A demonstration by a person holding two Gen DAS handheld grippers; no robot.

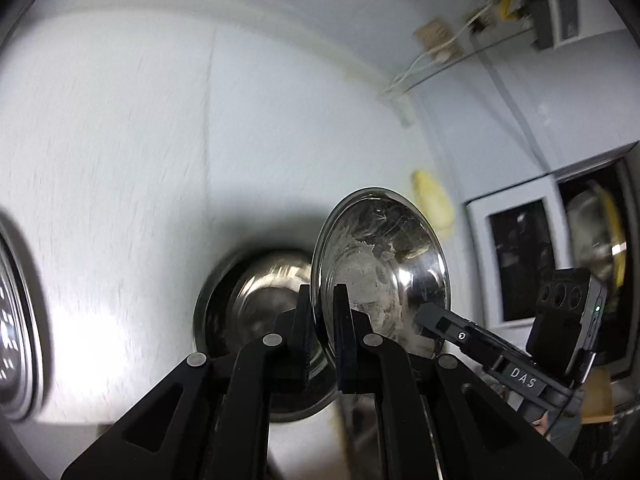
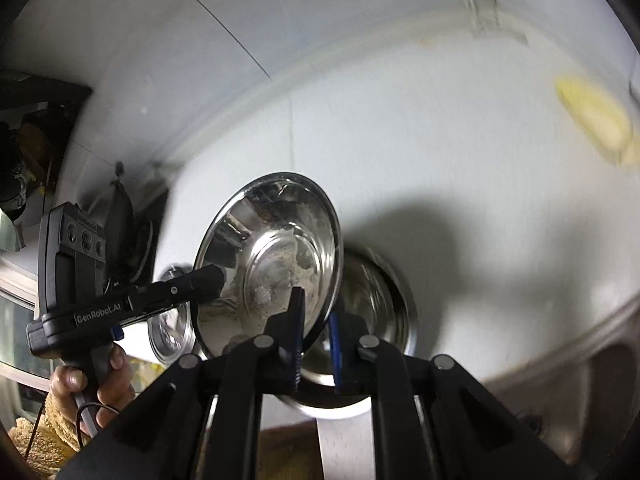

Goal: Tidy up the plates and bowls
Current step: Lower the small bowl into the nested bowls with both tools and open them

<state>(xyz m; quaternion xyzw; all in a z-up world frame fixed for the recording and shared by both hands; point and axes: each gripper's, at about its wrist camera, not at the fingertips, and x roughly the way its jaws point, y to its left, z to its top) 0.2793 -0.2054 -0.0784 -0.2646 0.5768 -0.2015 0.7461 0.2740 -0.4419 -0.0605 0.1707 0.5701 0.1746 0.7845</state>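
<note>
Left wrist view: the left hand-held gripper (image 1: 323,312) pinched the rim of a scuffed, shiny steel bowl (image 1: 380,264), tilted on edge, hollow facing right. The right hand-held gripper (image 2: 316,332) also clamped it. Beyond, another round steel bowl (image 1: 256,300) sat on the white surface (image 1: 120,160).

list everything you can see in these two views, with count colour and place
held steel bowl: 1, silver with whitish residue inside, tilted on edge, rim between both grippers
second steel bowl: 1, silver, behind the held one
steel dish: 1, silver, left in the right wrist view, partly hidden
yellow smear: 1, pale yellow, on the white surface
left gripper: black, clamped on the rim
right gripper: black, blue pad, straddling the opposite rim
person's hand: 1, holding the left gripper's handle
</note>
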